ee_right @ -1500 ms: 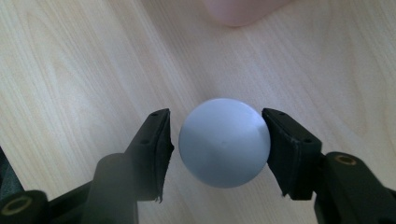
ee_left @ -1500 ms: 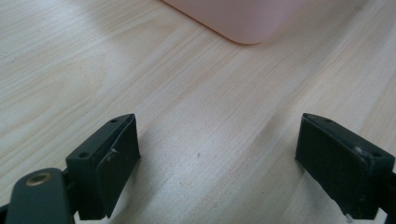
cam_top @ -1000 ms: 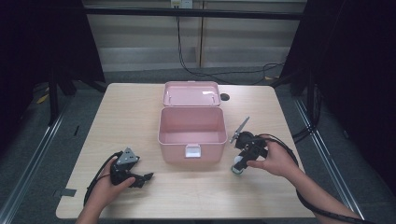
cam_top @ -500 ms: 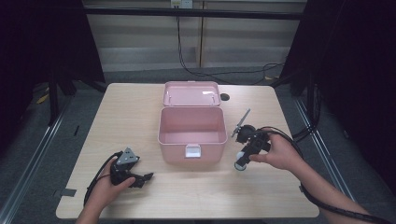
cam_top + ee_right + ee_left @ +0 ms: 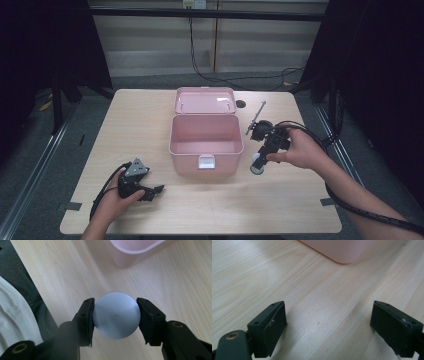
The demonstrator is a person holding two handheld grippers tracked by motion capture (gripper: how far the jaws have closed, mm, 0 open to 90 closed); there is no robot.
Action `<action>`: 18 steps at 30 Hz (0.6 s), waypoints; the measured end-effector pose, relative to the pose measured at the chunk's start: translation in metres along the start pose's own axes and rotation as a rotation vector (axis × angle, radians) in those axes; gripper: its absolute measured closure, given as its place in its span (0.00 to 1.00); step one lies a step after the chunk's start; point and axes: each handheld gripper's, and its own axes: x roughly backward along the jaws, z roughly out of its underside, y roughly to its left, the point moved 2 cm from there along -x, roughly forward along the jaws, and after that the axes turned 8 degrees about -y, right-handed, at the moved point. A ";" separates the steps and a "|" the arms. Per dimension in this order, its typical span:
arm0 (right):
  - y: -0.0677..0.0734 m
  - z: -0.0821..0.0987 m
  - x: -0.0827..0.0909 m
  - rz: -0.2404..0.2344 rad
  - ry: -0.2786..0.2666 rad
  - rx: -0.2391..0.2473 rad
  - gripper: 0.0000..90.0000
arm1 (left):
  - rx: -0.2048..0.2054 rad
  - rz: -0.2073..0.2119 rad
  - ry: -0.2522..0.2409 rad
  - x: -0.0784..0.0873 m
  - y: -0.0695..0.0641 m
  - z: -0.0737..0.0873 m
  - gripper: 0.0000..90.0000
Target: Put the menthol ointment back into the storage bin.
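Note:
A pink box [image 5: 206, 145] stands open mid-table, its lid [image 5: 205, 101] tipped back, and its corner [image 5: 140, 250] shows in the right gripper view. My right gripper [image 5: 259, 165] is just right of the box, shut on a pale blue ball [image 5: 116, 315] that sits squeezed between both pads above the tabletop; the ball [image 5: 258, 163] also shows in the high view. My left gripper [image 5: 152, 192] rests low at the table's front left, open with nothing between its pads [image 5: 272, 327]. The box's bottom corner [image 5: 342, 251] lies ahead of it.
The wooden table [image 5: 150, 120] has bare surface left of the box and along the front. A dark hole [image 5: 241, 104] sits behind the box's lid. Cables trail from both grippers. Dark floor and rails surround the table.
My right gripper has lifted and moved a little away from me beside the box, the ball still in its jaws. The left gripper has stayed put.

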 end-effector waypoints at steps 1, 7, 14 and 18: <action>0.001 -0.003 0.003 0.001 0.001 0.000 0.57 | -0.001 0.000 0.000 0.000 0.000 0.000 0.14; 0.004 -0.016 0.014 0.000 0.006 0.019 0.57 | 0.000 0.000 0.001 0.000 0.000 0.000 0.14; 0.002 -0.028 0.027 0.006 -0.013 0.016 0.57 | 0.000 0.001 0.003 0.000 0.000 0.000 0.14; -0.002 -0.034 0.033 0.013 -0.018 0.007 0.57 | 0.000 0.002 0.003 0.000 0.000 0.000 0.14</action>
